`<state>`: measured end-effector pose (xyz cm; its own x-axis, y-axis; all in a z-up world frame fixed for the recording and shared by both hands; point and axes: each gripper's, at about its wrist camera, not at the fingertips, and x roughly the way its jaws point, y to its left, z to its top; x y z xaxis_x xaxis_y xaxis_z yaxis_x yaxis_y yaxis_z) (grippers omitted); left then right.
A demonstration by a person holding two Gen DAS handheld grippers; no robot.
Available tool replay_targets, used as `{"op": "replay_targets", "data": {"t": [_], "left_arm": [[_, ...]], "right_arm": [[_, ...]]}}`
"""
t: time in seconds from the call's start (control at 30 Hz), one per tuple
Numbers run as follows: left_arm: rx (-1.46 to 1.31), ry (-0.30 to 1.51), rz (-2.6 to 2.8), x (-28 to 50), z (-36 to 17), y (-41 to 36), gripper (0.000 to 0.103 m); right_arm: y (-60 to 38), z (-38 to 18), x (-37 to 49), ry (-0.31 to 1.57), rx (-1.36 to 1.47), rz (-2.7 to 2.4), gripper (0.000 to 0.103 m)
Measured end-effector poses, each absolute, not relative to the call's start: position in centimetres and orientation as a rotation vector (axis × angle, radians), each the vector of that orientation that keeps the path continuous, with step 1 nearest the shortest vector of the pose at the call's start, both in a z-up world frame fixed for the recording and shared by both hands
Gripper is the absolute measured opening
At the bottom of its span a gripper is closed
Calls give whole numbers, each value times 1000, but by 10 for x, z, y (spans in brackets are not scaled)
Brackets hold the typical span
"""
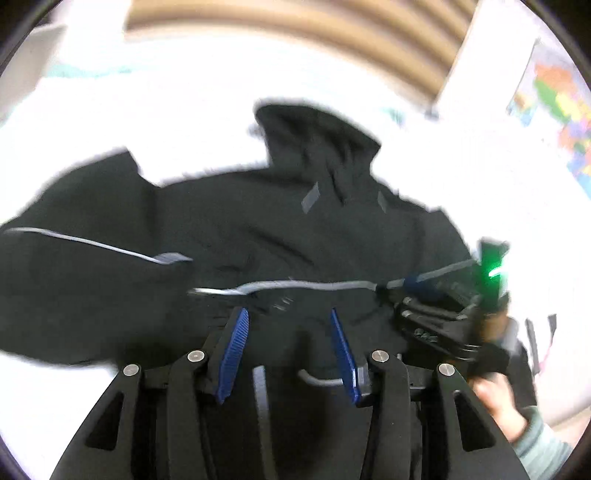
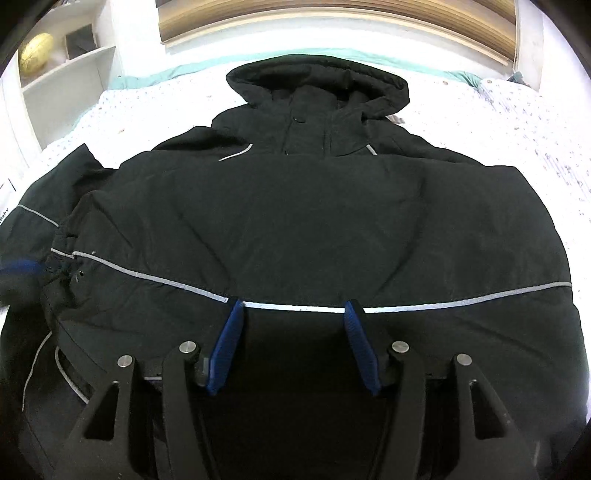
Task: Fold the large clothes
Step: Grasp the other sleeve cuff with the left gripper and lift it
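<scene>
I see a black hooded jacket (image 2: pixel 295 206) with grey reflective piping spread on the bed (image 2: pixel 517 122), hood far; my right tool (image 2: pixel 293 308) and left tool (image 1: pixel 288 314) hover released over its near part.

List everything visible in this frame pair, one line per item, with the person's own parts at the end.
Hooded jacket: one, black with grey reflective piping, spread flat on the bed, hood toward the headboard.
Bed cover: one, white with small speckles, under the jacket.
Headboard: one, tan wood, at the far end of the bed.
Shelf unit: one, white, far left of the bed.
Ball: one, gold, on the shelf.
Map poster: one, multicoloured, on the wall.
Left gripper: one, black with blue pads, open over the jacket hem.
Right gripper: one, black with blue pads, open at the piping.
Hand: one, holding the right gripper.
</scene>
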<state>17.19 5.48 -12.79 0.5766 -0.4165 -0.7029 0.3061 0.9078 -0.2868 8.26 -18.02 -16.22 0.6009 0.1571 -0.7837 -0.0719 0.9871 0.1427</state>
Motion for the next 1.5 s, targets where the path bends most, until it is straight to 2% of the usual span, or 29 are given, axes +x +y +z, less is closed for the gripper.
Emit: {"op": "replay_targets", "data": {"t": [0.17, 0.3, 0.4, 0.57, 0.67, 0.73, 0.8, 0.87, 0.9, 0.93, 0.97, 1.0, 1.13, 1.3, 1.5], "left_arm": [[-235, 695, -29, 148, -95, 182, 52], [-430, 668, 281, 148, -111, 303, 52], [-495, 693, 393, 156, -130, 358, 52], [-593, 769, 446, 178, -167, 406, 53], [-663, 809, 446, 191, -187, 413, 57], [-684, 798, 423, 198, -192, 412, 66], [-684, 790, 411, 205, -191, 411, 70], [-691, 791, 407, 214, -193, 413, 70], [-694, 782, 401, 218, -192, 414, 64], [-684, 765, 400, 220, -188, 414, 38], [-664, 755, 403, 223, -185, 414, 26], [-631, 739, 415, 224, -180, 411, 21], [-369, 672, 647, 219, -152, 391, 18], [-252, 757, 702, 239, -162, 382, 17], [-200, 595, 445, 208, -112, 329, 17]], "right_arm": [[-180, -164, 83, 905, 94, 129, 61], [-182, -165, 82, 902, 98, 132, 61], [-182, -165, 83, 899, 96, 130, 62], [-181, -165, 83, 894, 92, 128, 62], [-181, -165, 83, 894, 92, 129, 62], [-181, -165, 83, 893, 91, 129, 63], [-181, -165, 83, 893, 90, 128, 63], [-181, -165, 83, 893, 88, 128, 63], [-182, -165, 83, 892, 87, 129, 63], [-182, -165, 83, 892, 87, 129, 63], [-182, -165, 83, 892, 87, 130, 63], [-182, -165, 84, 893, 86, 129, 63], [-182, -165, 84, 892, 84, 129, 63], [-182, -165, 85, 891, 81, 129, 63], [-182, -165, 85, 889, 81, 129, 64]]}}
